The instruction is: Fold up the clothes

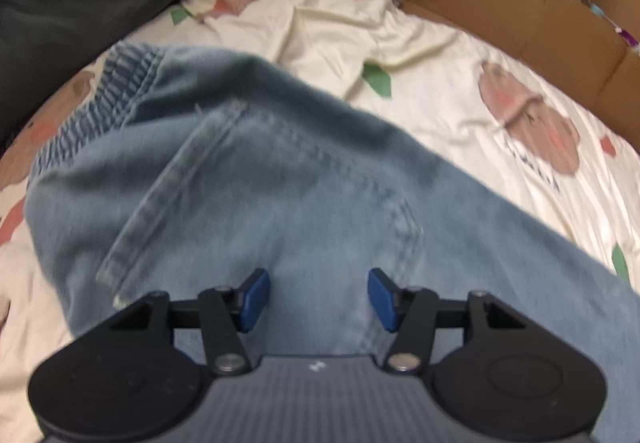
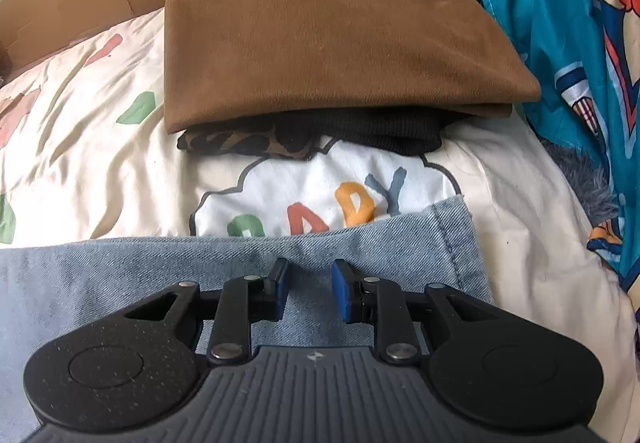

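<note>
Both blue-padded jaws gape, left hand-held gripper [image 1: 318,299] over the jeans [image 1: 280,183] seat, right hand-held gripper [image 2: 308,289] near the leg hem [image 2: 452,239] on the bed [image 1: 440,91]; I'd guess pre-fold, blurry, next pinch denim at each end.

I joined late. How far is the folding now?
Done, it seems: a brown garment lies folded on darker folded pieces. In hand: the jeans, spread on the bedsheet, with left gripper and right gripper open above them. Left: folding the jeans; neither gripper grasps them yet.
</note>
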The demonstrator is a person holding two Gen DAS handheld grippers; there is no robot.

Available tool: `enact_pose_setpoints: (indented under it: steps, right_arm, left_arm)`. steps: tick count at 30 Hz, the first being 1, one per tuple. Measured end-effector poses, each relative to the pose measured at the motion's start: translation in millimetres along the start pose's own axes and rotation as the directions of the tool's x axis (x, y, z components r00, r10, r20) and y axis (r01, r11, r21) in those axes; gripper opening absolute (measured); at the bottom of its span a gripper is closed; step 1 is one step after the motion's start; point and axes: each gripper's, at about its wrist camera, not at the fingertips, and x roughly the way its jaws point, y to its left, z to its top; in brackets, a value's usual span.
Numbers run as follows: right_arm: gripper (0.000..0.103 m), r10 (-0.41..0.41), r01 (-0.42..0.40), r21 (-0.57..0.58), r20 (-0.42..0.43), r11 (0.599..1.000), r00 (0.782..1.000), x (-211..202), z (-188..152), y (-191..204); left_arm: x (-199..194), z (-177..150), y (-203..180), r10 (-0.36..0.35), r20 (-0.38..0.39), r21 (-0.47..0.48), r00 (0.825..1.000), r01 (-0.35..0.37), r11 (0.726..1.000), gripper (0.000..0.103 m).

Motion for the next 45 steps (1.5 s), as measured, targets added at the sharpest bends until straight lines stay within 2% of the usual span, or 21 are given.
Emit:
enact_pose_setpoints:
  steps: [10, 14, 17, 18, 20, 22, 28, 30, 32, 37, 40, 42, 45]
  right_arm:
    - [0.029, 0.019, -0.016, 0.103, -0.02, 0.995, 1.0, 7.9, 8.7, -9.9]
    - [0.029, 0.02, -0.018, 0.084, -0.024, 0.996, 1.0, 8.6, 7.9, -8.1]
    - [0.029, 0.026, -0.023, 0.086, -0.032, 0.996, 0.999, 9.3, 9.5, -9.1]
    - [0.029, 0.028, -0.025, 0.09, -0.033, 0.996, 0.999, 10.5, 10.7, -8.4]
    - [0.03, 0.027, -0.025, 0.086, -0.029, 0.996, 0.999, 11.4, 11.0, -6.3]
    - [0.03, 0.026, -0.024, 0.081, -0.026, 0.996, 0.999, 11.5, 10.8, -5.4]
    - [0.03, 0.037, -0.035, 0.084, -0.027, 0.996, 0.999, 9.9, 7.9, -8.8]
    - [0.03, 0.037, -0.034, 0.08, -0.027, 0.996, 0.999, 9.8, 7.6, -8.6]
    - [0.03, 0.038, -0.036, 0.078, -0.028, 0.996, 0.999, 9.7, 7.7, -8.8]
    - [0.03, 0.045, -0.042, 0.072, -0.03, 0.997, 0.999, 9.7, 7.7, -8.7]
    - [0.03, 0.045, -0.043, 0.07, -0.029, 0.997, 0.999, 10.7, 8.8, -8.4]
    - [0.03, 0.045, -0.043, 0.068, -0.03, 0.997, 0.999, 10.9, 9.3, -7.9]
    - [0.03, 0.056, -0.052, 0.063, -0.051, 0.997, 0.997, 12.7, 13.6, -6.5]
  left_arm:
    - [14.2, 9.9, -1.4, 0.046, 0.074, -0.037, 0.996, -0.043, 0.998, 0.061]
    - [22.3, 22.5, 2.4, 0.071, 0.118, -0.058, 0.99, -0.065, 0.996, 0.061]
    - [24.1, 35.0, -0.2, 0.102, 0.155, -0.008, 0.983, -0.102, 0.995, 0.052]
    - [23.6, 39.0, -0.7, 0.114, 0.168, -0.002, 0.979, -0.115, 0.993, 0.048]
    - [19.7, 45.2, -1.7, 0.133, 0.196, -0.007, 0.972, -0.134, 0.991, 0.048]
    - [15.7, 50.2, -4.1, 0.157, 0.23, -0.009, 0.961, -0.159, 0.987, 0.043]
    - [1.0, 57.1, 2.0, 0.258, 0.325, -0.082, 0.91, -0.245, 0.966, 0.043]
    - [0.9, 59.6, 9.1, 0.275, 0.332, -0.108, 0.903, -0.253, 0.961, 0.043]
    - [5.6, 63.5, 18.7, 0.289, 0.321, -0.137, 0.902, -0.257, 0.957, 0.042]
    - [25.6, 72.2, 44.8, 0.28, 0.255, -0.242, 0.925, -0.22, 0.945, 0.022]
    - [34.1, 75.3, 47.9, 0.294, 0.242, -0.246, 0.925, -0.234, 0.941, 0.016]
    - [40.4, 77.8, 50.9, 0.288, 0.217, -0.253, 0.933, -0.231, 0.939, 0.015]
    - [54.2, 83.0, 59.1, 0.28, 0.164, -0.284, 0.946, -0.227, 0.932, 0.007]
